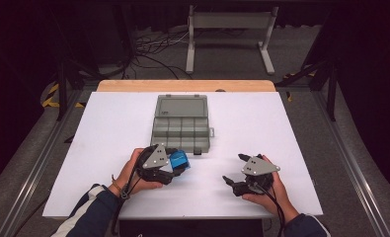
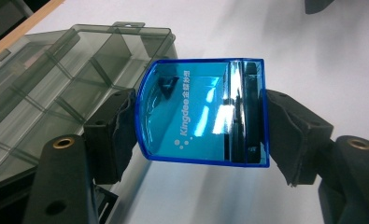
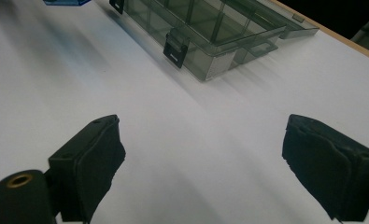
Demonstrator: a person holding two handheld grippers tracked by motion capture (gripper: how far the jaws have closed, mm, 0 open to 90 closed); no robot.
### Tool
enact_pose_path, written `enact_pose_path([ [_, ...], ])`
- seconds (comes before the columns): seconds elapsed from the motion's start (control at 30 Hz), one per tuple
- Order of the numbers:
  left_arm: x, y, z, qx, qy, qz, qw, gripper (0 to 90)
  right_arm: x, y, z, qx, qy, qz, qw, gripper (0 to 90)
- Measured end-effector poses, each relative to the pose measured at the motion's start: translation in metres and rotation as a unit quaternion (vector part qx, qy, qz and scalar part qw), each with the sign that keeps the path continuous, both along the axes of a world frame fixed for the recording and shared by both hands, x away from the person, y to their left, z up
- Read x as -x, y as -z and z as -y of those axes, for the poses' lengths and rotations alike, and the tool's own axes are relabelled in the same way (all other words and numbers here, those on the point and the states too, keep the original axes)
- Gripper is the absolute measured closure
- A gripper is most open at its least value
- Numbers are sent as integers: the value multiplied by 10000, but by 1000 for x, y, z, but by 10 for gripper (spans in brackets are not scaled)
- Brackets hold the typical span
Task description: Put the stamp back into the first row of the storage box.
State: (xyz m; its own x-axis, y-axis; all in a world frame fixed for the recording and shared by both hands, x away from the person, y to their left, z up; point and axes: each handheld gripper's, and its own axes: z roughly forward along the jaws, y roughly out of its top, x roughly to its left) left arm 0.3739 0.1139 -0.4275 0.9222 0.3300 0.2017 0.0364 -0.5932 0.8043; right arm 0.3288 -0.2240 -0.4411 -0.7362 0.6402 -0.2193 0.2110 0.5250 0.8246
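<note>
A blue case [image 2: 203, 112], translucent and printed with white lettering, was gripped between the two black pads of the left tongs [image 2: 201, 135], one pad pressed on each of its opposite sides. In the high view the left tongs [image 1: 175, 167] were held just in front of the near edge of a grey box [image 1: 181, 123], with the case [image 1: 179, 160] raised close to that box's near right corner. The box lay open near the middle of the white counter [image 1: 108, 133], its lid folded back flat on the far side and its base divided into small compartments; through the left gripper view the compartments [image 2: 56, 88] were seen to the left of the case. The right tongs [image 1: 234, 170] were held open, well apart from the box to its near right, with nothing between the jaws. In the right gripper view the pads [image 3: 98, 163] stood wide apart above bare counter [image 3: 196, 154], the box's latch [image 3: 175, 49] and a corner of the case [image 3: 65, 2] were seen beyond them.
</note>
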Motion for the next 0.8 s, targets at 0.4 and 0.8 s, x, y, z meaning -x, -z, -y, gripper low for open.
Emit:
enact_pose_path([
  [0.4, -3, -5, -9, 72, -143, 63, 9999, 312, 0, 0, 1, -9, 4, 13, 10000, 122],
  [0.8, -4, -9, -15, 173, -248, 71, 9995, 312, 1, -2, 1, -33, 2, 44, 10000, 121],
])
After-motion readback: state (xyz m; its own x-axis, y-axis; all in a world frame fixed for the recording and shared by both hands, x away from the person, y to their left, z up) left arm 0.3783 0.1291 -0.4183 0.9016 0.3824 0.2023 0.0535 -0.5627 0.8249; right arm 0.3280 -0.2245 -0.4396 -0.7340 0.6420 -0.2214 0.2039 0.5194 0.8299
